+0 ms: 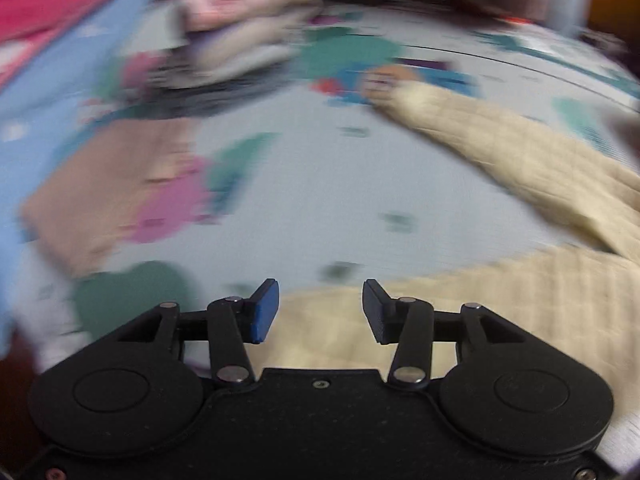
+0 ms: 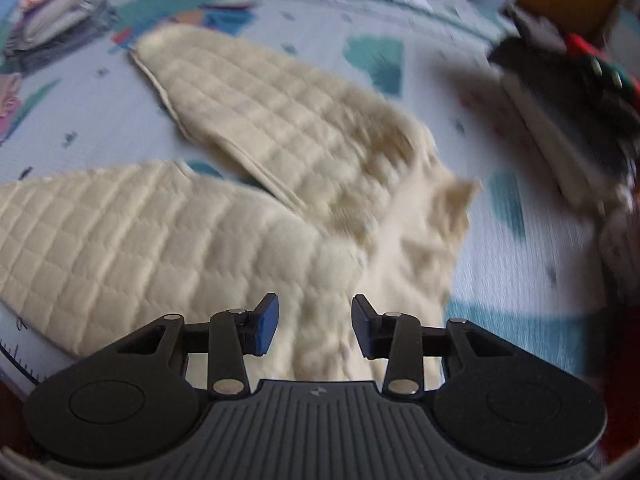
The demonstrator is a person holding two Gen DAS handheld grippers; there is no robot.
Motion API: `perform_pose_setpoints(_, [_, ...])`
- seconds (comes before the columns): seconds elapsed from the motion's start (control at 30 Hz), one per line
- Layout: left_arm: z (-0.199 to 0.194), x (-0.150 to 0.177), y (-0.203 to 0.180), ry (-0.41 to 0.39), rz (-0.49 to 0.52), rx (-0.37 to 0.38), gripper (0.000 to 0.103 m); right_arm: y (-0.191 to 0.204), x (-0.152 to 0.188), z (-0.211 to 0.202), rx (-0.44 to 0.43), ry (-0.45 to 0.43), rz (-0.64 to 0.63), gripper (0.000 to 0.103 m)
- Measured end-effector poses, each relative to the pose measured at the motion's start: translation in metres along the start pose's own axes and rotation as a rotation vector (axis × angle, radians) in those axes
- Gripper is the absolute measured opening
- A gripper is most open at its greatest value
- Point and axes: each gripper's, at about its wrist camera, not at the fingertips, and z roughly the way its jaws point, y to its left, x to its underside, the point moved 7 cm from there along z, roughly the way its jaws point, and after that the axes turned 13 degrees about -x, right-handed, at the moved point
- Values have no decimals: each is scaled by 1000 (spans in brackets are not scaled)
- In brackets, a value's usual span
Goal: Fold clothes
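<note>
Your left gripper (image 1: pixel 320 310) hangs over the near edge of the cream quilted garment (image 1: pixel 520 184), its jaws spread wide with nothing between them. In the left wrist view the garment fills the lower right of the frame, and one long piece of it runs up toward the centre, where its end lies on the patterned play mat (image 1: pixel 320 184). The whole view is smeared by motion blur, so fine detail is lost.

Your right gripper (image 2: pixel 315 326) sits just above the same cream quilted garment (image 2: pixel 280 128), jaws also wide apart and empty. In the right wrist view the garment spreads across the left and middle of the frame: one long quilted piece reaches toward the upper left, another lies across the lower left, and the two meet in a rumpled bunch just ahead of your fingertips.

A stack of folded clothes (image 1: pixel 236 28) sits in the upper left of the left wrist view, and shows again in the top left corner of the right wrist view (image 2: pixel 56 0). At the right edge of the right wrist view lies a dark, blurred heap (image 2: pixel 580 92) that you cannot identify.
</note>
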Motion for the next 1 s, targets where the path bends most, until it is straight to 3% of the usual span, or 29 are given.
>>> perform_pose_setpoints(0.13, [-7,20,-66,13,118,275,45,-14,-18,6,-53,-86,81,22])
perform_pose_setpoints(0.27, [-19,33,-125,-37,281,369,45,-37,-13,18,-142,-133,196,19])
perform_pose_setpoints(0.33, [-17,36,-144,-33,292,394,45,-38,5,38,-185,-34,188,19])
perform_pose_setpoints(0.4, [-14,39,-158,-48,343,368,45,-25,18,40,-181,-31,64,19])
perform_pose_setpoints(0.57, [-16,36,-183,-124,376,342,45,-37,10,32,-224,-81,155,19])
perform_pose_setpoints(0.67, [-13,37,-192,-103,383,334,45,-47,1,28,-226,-138,217,19])
perform_pose_setpoints(0.77, [-8,38,-199,-77,409,302,51,-50,-17,31,-232,-185,239,19])
perform_pose_setpoints(0.9, [-8,35,-206,-52,426,261,51,-62,-56,39,-210,-247,219,19])
perform_pose_setpoints(1.0, [-7,41,-200,-98,401,277,51,-96,-82,46,-188,-296,314,19])
